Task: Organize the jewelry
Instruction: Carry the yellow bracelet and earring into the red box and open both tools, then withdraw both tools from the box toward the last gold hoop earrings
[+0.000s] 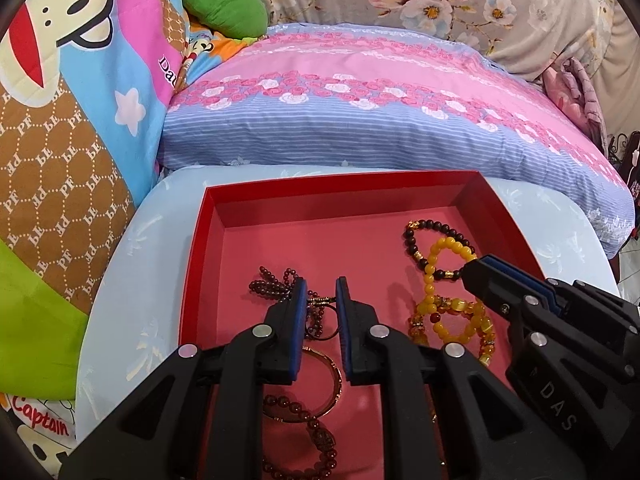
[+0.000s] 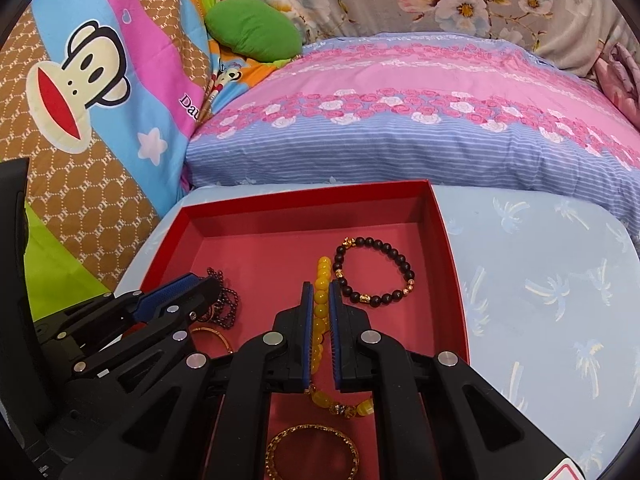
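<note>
Box: we see a red box with a pink floor in the lower middle of both views. It lies on a pale blue surface printed with palm trees.
Left gripper: in the left wrist view our left gripper is in the lower centre, above the box floor. There is a narrow gap between its blue pads and nothing is pinched; the dark red bead string and a thin ring lie on the floor behind the gap.
Right gripper: in the right wrist view our right gripper is low in the centre. Its jaws are pressed nearly together. A strand of yellow beads is seen in the slit, but we cannot tell if the pads touch it or if it only lies below them.
Jewelry, right side: a black bead bracelet with gold beads lies just right of the right gripper tips, near the right wall of the box.
Jewelry, lower part: a gold bangle lies at the bottom of the right wrist view, and a gold ring bangle lies under the left gripper.
Background: a pink and blue rose pillow fills the upper middle, a cartoon monkey blanket the upper left, and a green cushion lies between them at the top.
</note>
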Demonstrator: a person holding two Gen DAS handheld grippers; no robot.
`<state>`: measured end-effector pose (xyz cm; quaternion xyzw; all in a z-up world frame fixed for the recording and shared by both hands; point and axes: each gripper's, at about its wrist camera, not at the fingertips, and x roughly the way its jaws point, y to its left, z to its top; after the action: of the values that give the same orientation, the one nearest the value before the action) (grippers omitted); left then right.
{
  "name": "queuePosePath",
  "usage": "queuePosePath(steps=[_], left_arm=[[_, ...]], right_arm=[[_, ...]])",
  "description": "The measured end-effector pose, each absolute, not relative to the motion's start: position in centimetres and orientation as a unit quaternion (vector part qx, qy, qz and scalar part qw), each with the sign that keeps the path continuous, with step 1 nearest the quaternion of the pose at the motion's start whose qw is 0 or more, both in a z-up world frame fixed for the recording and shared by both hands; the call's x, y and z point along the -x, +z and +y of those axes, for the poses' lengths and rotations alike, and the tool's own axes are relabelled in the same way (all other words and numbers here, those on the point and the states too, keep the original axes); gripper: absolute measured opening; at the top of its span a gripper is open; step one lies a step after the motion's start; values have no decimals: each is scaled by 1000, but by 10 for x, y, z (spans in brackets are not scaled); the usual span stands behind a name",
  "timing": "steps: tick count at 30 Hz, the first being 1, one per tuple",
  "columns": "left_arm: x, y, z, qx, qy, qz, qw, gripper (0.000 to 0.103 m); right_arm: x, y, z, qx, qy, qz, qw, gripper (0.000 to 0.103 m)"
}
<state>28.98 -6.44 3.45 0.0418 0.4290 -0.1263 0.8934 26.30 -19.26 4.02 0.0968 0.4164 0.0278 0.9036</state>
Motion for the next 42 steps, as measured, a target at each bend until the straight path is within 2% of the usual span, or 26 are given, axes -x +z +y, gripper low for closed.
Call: queuePosePath(steps=[2, 5, 8, 11, 22, 27, 42], left_arm=[[-291, 32, -65, -44, -126, 433, 892, 15], [-290, 31, -66, -44, -125, 433, 892, 16], [-288, 35, -66, -46, -113, 424, 897, 40], [-286, 37, -64, -49, -108, 419, 900, 48], [-262, 57, -65, -63, -108, 400, 908, 50], [-246, 70, -63, -63, -107, 390, 912, 58], [-182, 96, -56, -59, -118, 377, 917, 59]], right_arm=[[-264, 37, -193, -98, 26, 420, 902, 8], [-264, 35, -196, -105, 20, 421, 901, 14], [-261, 36, -196, -106, 14, 417, 902, 21], [-257, 39, -196, -104, 12, 414, 904, 22], [-231, 55, -197, -100, 10, 402, 910, 24], [-211, 69, -197, -101, 9, 393, 914, 24], [-140, 100, -191, -108, 15, 373, 921, 24]])
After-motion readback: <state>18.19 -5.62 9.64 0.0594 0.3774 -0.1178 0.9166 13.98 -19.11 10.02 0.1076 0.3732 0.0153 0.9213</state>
